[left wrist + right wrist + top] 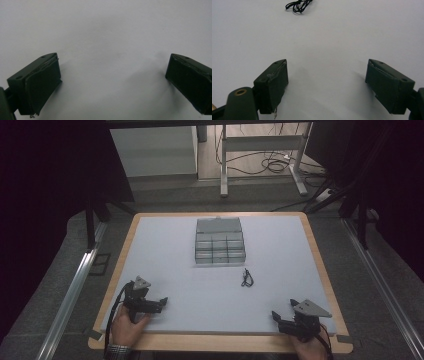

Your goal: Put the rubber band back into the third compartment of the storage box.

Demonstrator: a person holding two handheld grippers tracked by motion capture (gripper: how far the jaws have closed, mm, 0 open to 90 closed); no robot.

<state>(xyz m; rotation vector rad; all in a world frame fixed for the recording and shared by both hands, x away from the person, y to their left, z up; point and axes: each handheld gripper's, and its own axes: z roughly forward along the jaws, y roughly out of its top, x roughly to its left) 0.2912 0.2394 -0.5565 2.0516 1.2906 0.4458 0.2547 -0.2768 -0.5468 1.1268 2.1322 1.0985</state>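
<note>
In the high view the left claw (161, 302) sits at the lower left of the frame, held in a hand (127, 327) just above the pale grey tabletop (280, 250), and the right claw (284, 310) sits at the lower right, near the wooden front edge. Both stand released, jaws spread wide with nothing between them; each gripper view shows only bare tabletop surface in the gap between its black jaws. A small tangled black wire loop (246, 278) lies on the tabletop right of centre, well apart from both claws and nearer the right one; in the right gripper view it (298, 5) lies at the upper left. A grey plastic compartment box (219, 241) with its lid open sits in the upper middle, just beyond the wire.
</note>
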